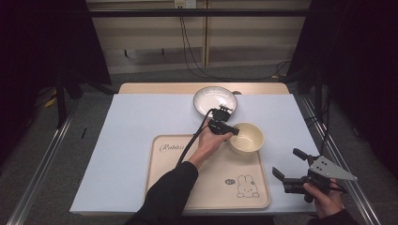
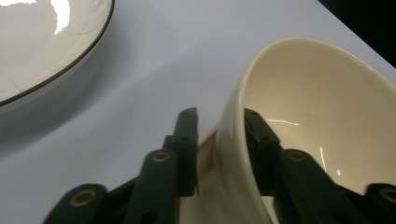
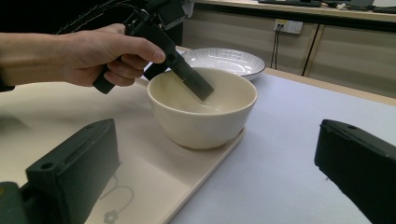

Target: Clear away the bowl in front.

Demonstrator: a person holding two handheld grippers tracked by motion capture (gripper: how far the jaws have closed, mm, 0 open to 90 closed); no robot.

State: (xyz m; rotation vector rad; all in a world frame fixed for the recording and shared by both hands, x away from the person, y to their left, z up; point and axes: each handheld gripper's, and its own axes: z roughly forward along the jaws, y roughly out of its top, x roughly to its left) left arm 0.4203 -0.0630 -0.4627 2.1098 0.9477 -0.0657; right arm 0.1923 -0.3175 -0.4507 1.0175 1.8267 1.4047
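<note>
Two grippers at work. High view: the left gripper reaches forward to the cream bowl, which sits at the far right corner of the beige tray, slightly overhanging its edge. The bowl lies just right of the hand; its near-left rim is the contact point. Left hand is plainly the nearer; the right gripper hangs well apart at the near right, off the tray, over the pale blue mat. A white plate with a dark rim line lies just beyond the bowl.

Left gripper view: the jaws straddle the bowl wall, one outside, one inside. They look clamped on the rim, though the outer jaw shows a sliver of gap. Glazed, smooth ceramic, round, thick-lipped. Plate at far left, apart.

Right gripper view: its own jaws spread wide, nothing between them. Bowl ahead, upright, base on the tray edge; the left gripper's inner jaw dips inside it. Any lift likely tilts the bowl about that one rim grip.
</note>
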